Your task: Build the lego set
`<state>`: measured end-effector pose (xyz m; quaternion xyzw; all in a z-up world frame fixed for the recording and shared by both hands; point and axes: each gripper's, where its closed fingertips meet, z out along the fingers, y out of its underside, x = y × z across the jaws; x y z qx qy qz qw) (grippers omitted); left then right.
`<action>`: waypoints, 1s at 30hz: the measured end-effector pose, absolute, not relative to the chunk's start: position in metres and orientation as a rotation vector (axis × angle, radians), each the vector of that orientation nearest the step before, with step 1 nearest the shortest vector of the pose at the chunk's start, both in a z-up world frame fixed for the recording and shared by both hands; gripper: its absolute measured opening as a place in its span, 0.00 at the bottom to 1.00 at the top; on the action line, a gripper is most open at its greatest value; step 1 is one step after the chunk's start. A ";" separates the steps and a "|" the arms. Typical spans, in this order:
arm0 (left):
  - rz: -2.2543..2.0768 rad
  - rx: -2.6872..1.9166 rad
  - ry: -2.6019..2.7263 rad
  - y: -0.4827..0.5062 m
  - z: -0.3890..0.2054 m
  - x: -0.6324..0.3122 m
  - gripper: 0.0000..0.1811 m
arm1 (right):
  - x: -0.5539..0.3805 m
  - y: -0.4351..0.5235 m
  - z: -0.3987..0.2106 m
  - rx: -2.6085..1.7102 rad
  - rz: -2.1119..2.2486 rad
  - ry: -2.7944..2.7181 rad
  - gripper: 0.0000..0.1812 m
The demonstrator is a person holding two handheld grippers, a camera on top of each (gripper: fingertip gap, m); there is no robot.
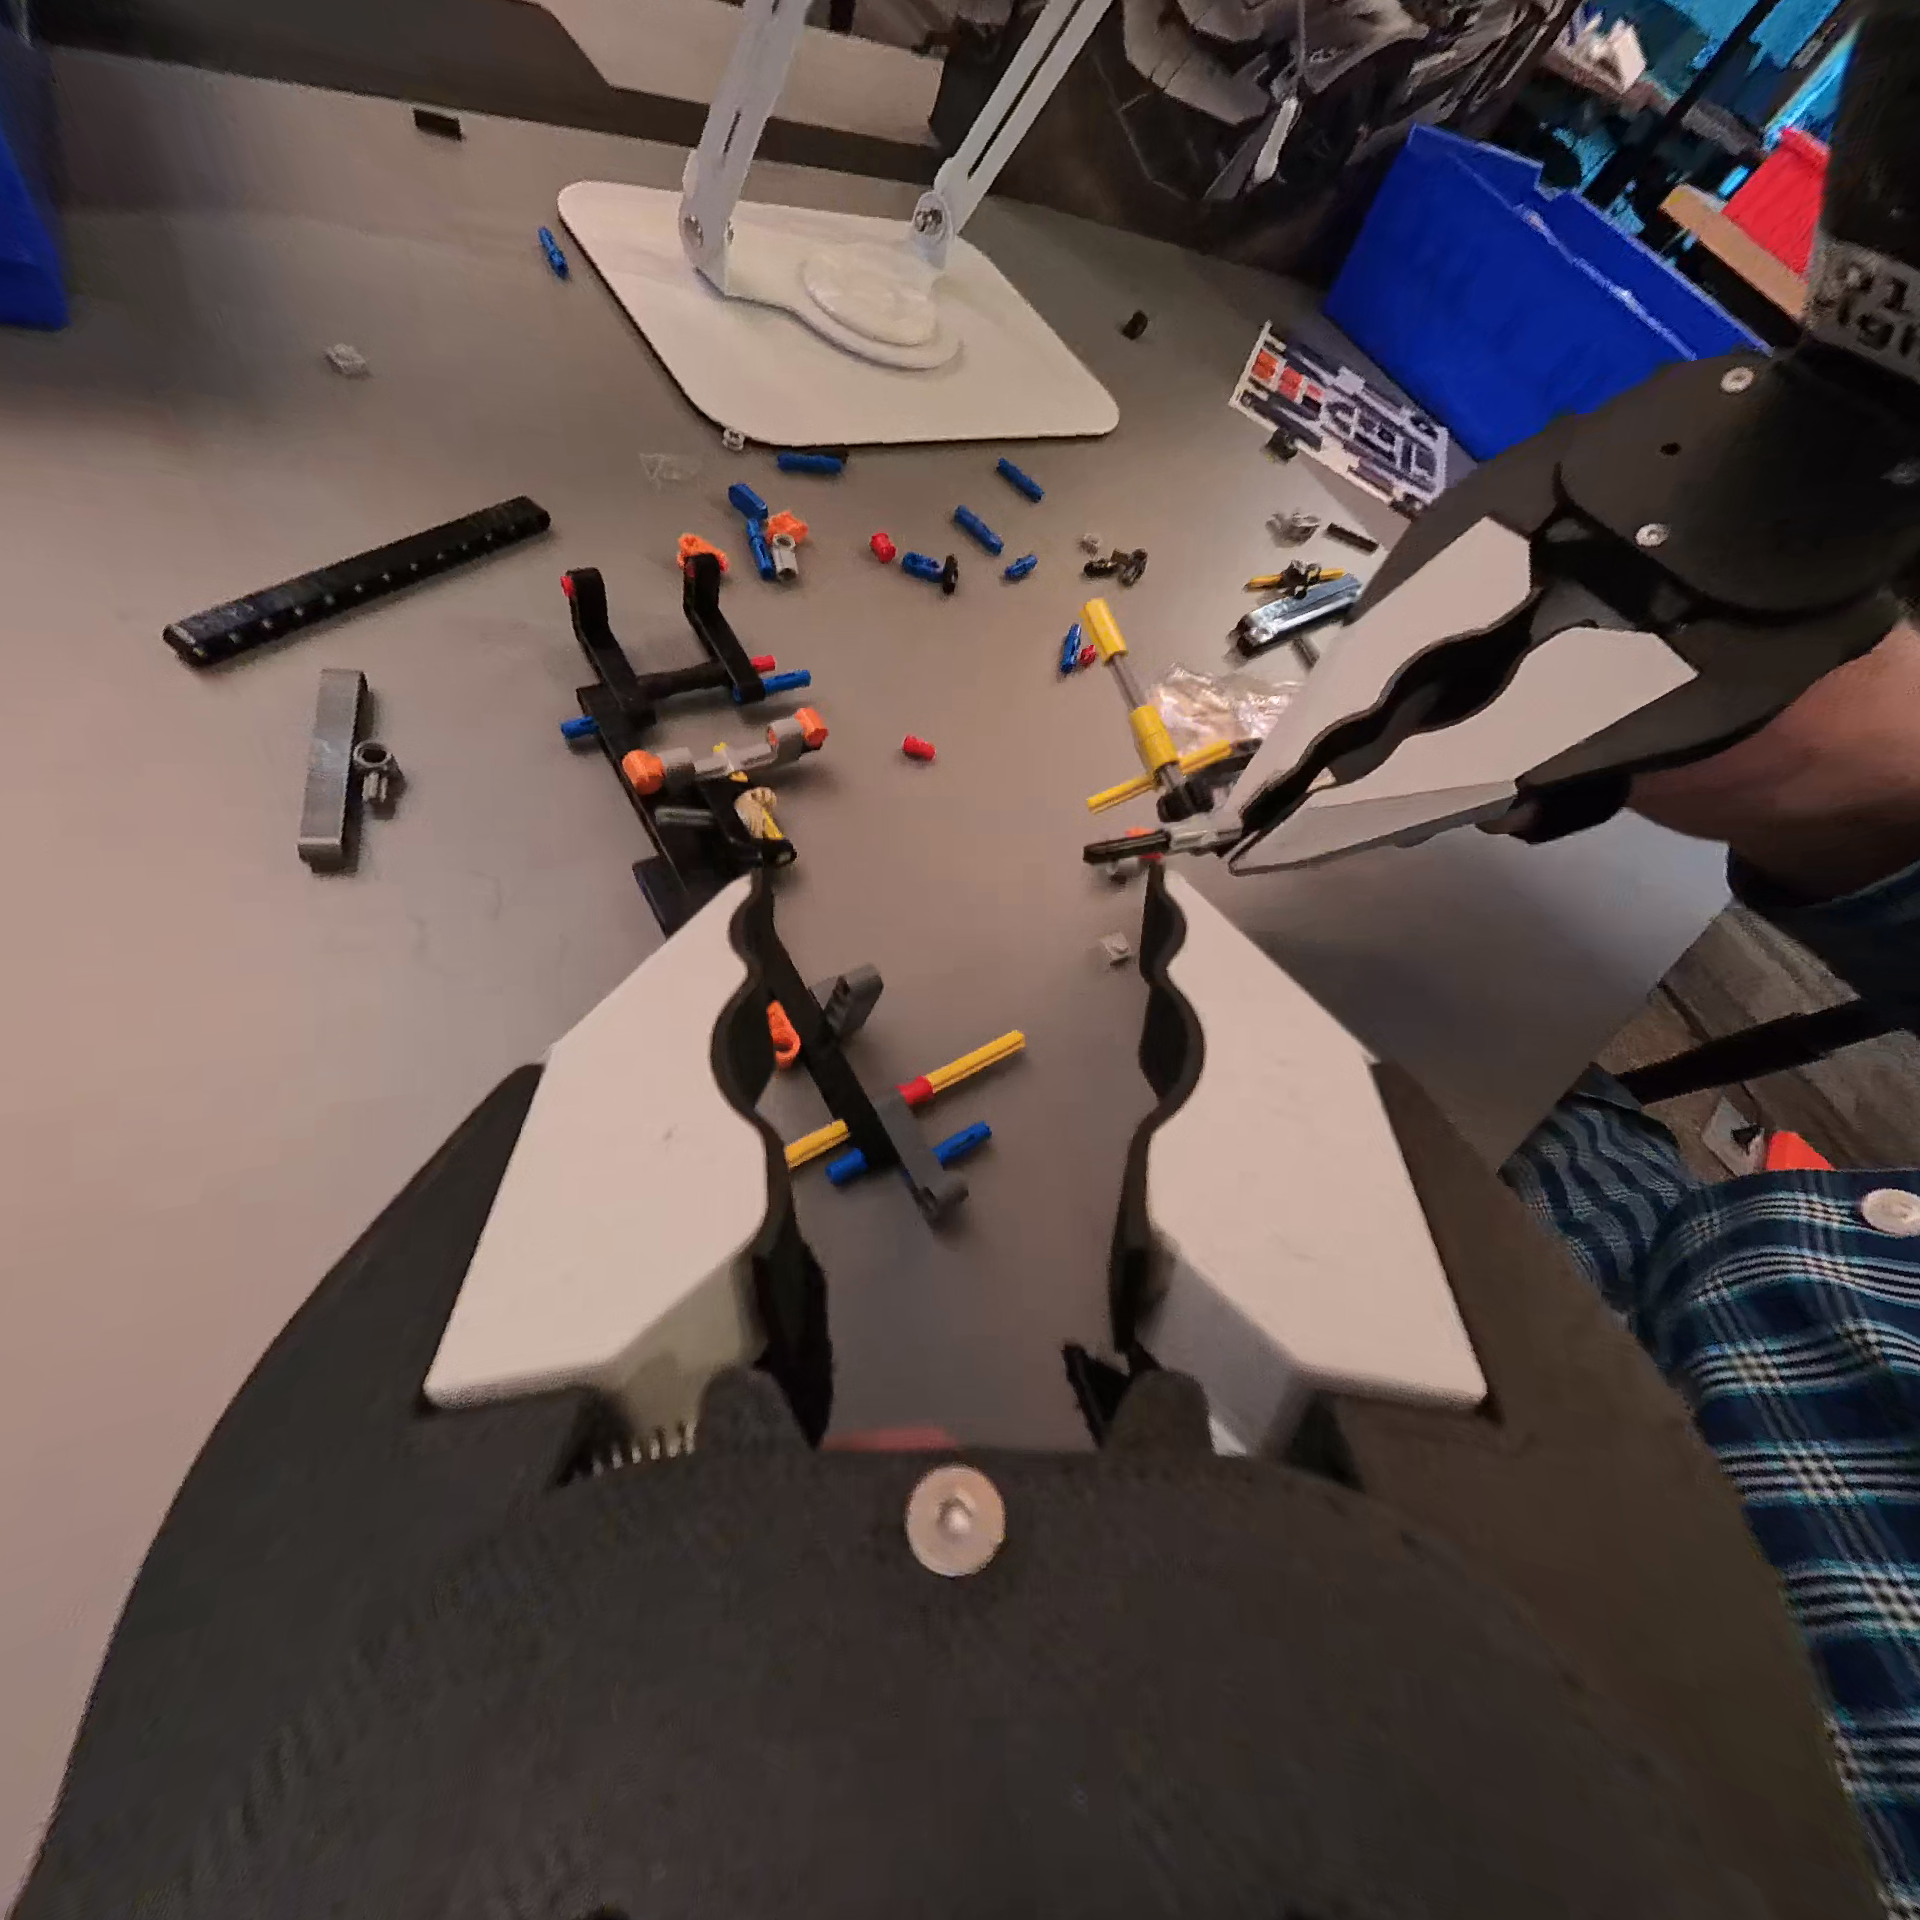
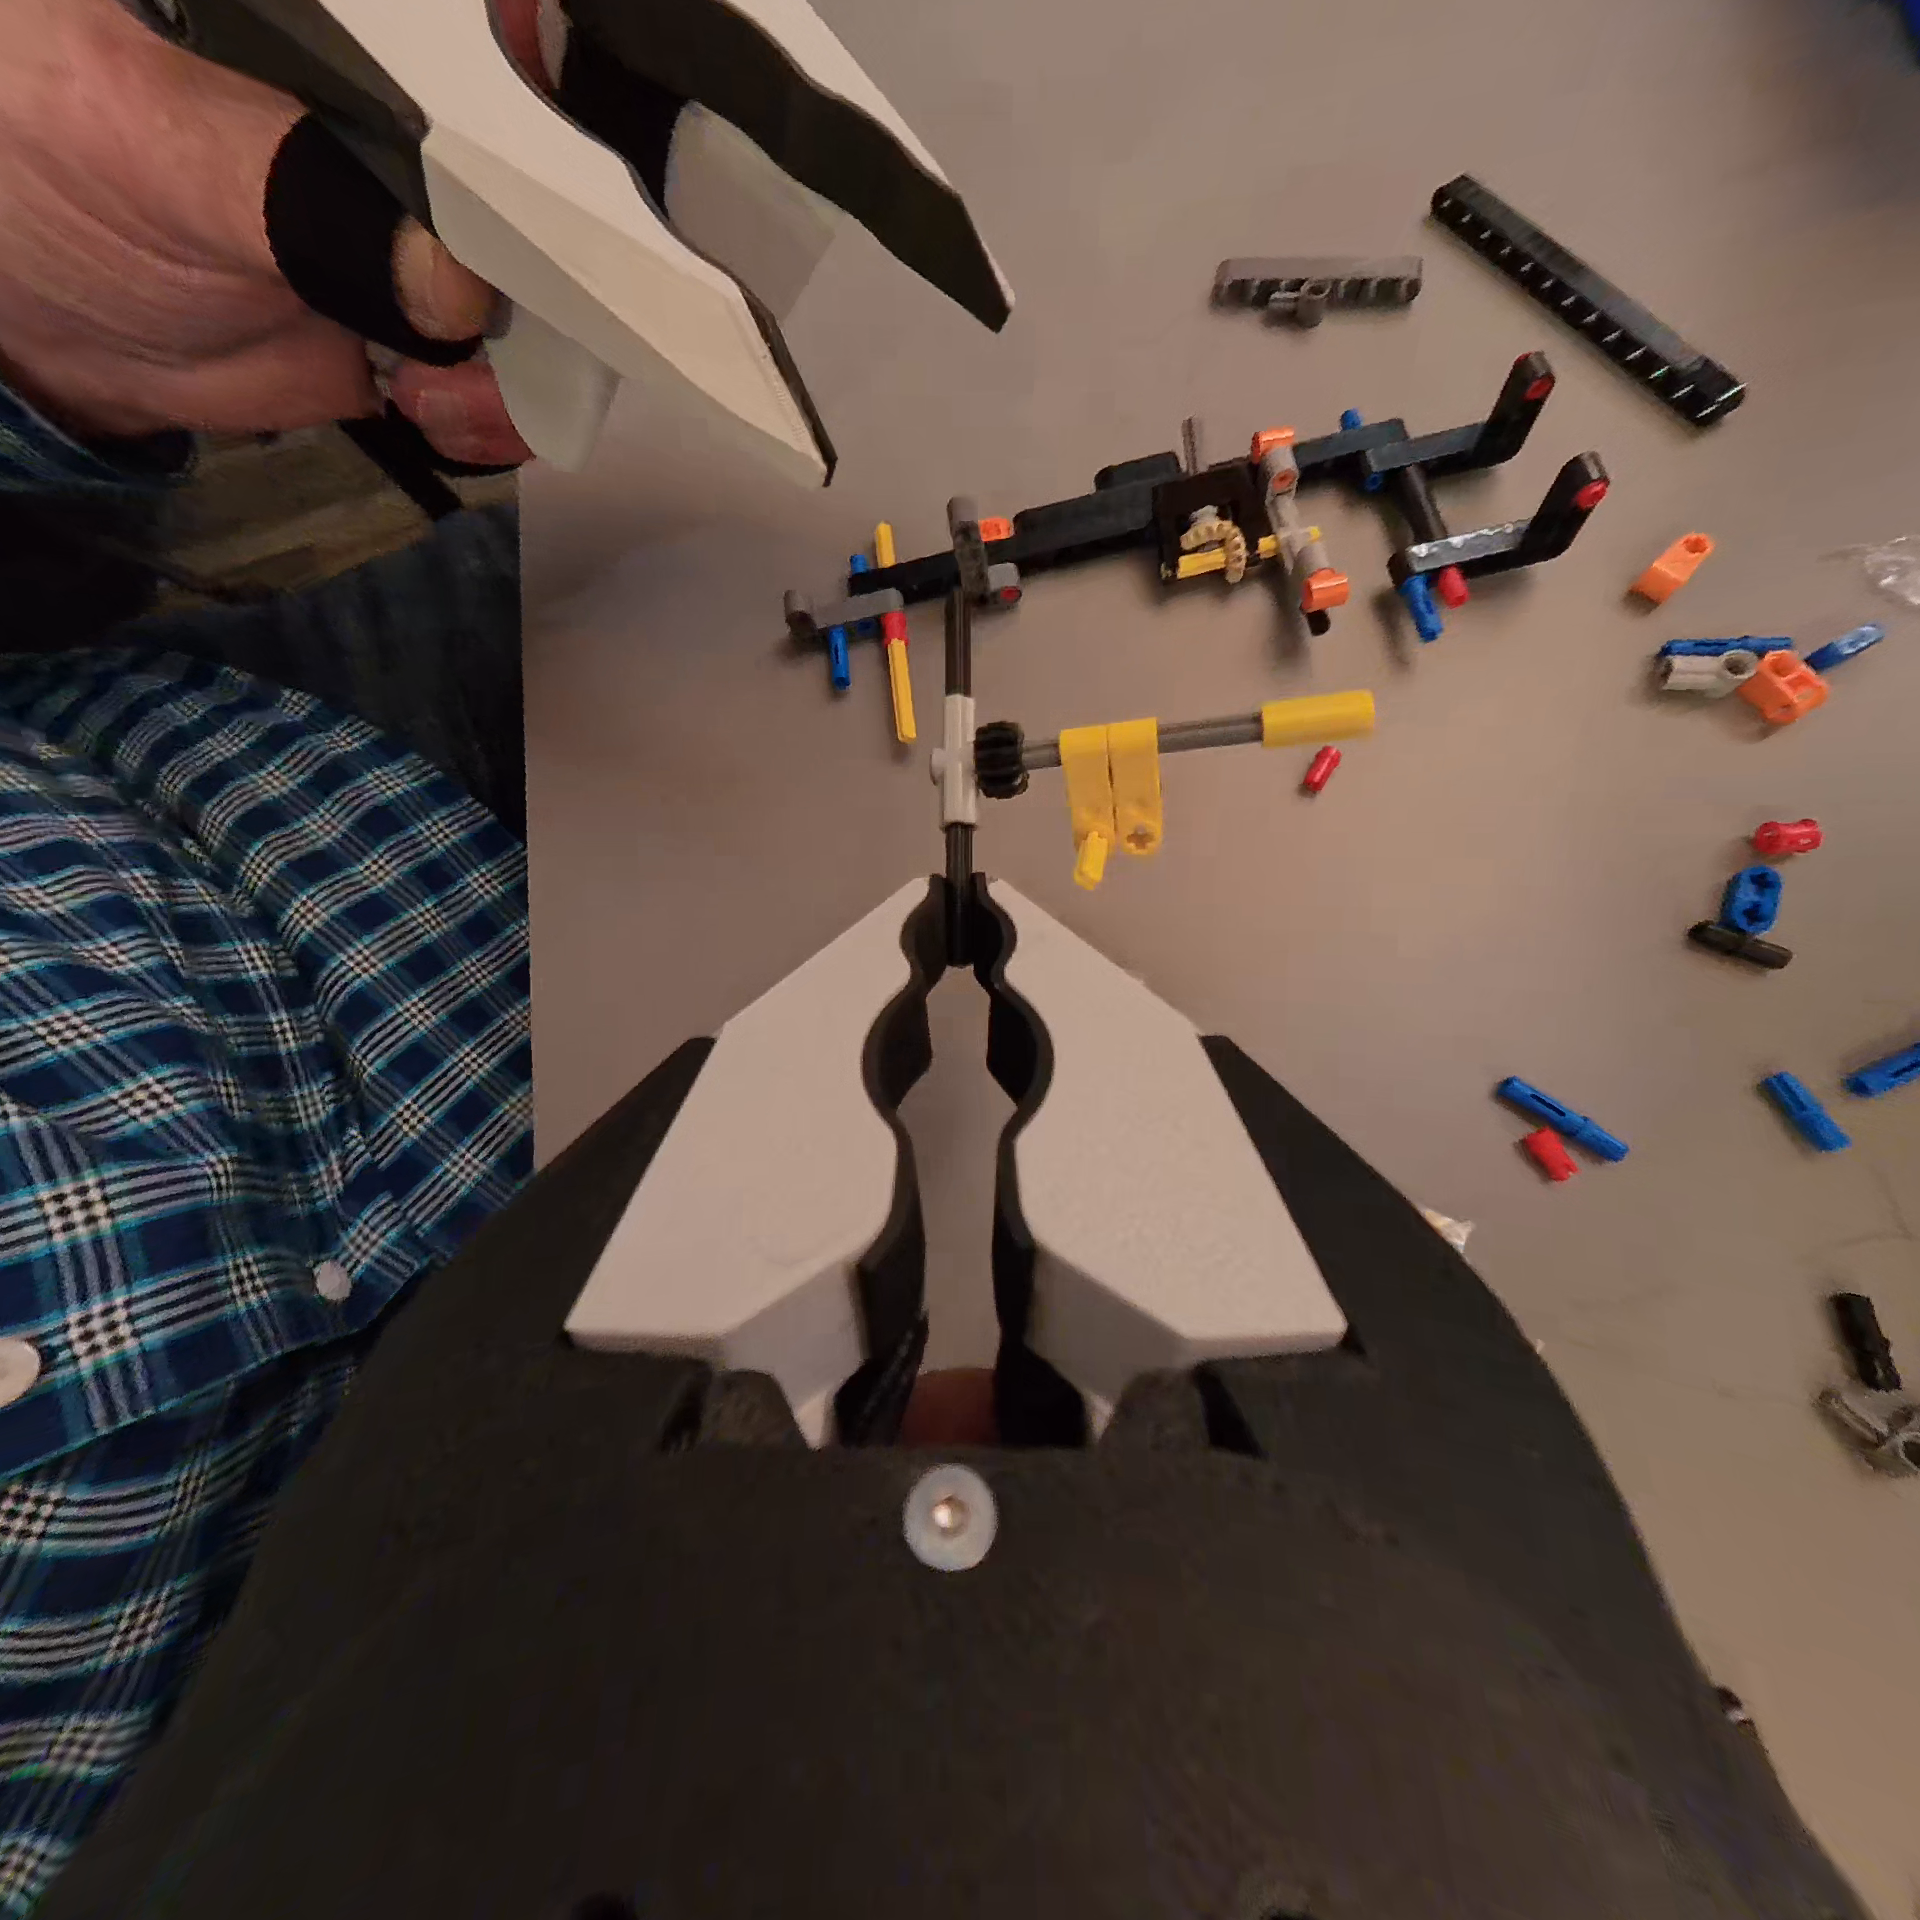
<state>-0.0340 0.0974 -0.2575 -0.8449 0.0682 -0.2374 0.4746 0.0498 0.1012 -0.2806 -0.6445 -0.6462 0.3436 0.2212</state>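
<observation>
The right hand-held gripper (image 2: 961, 914) is closed on the near end of a thin black axle (image 2: 958, 665), which carries a small sub-assembly (image 2: 1107, 764) of white connector, black gear, yellow liftarms and grey cross-axle, held above the bench (image 2: 1351, 1299). The left hand-held gripper (image 1: 951, 883) is spread wide and empty over the main chassis (image 1: 717, 769), which lies mid-bench, well in from the person's edge. Loose blue and red pins (image 1: 977, 530) are scattered toward the far edge. The parts are judged light, rigid and smooth; the sub-assembly may pivot on its axle, so a hold nearer the connector is advised. A printed sticker sheet (image 1: 1340, 416) lies near the far right corner; its print is probably too blurred to be read.
</observation>
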 end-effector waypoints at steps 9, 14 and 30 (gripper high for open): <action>-0.491 -2.175 0.206 0.082 -0.271 -0.046 0.40 | 0.048 0.101 -0.291 -1.783 0.961 -1.909 0.00; -0.420 -2.269 0.348 0.073 -0.277 -0.059 0.41 | 0.044 0.098 -0.292 -1.779 0.978 -1.932 0.00; -0.426 -2.348 0.604 0.058 -0.308 -0.052 0.40 | 0.030 0.085 -0.307 -1.764 0.951 -2.058 0.00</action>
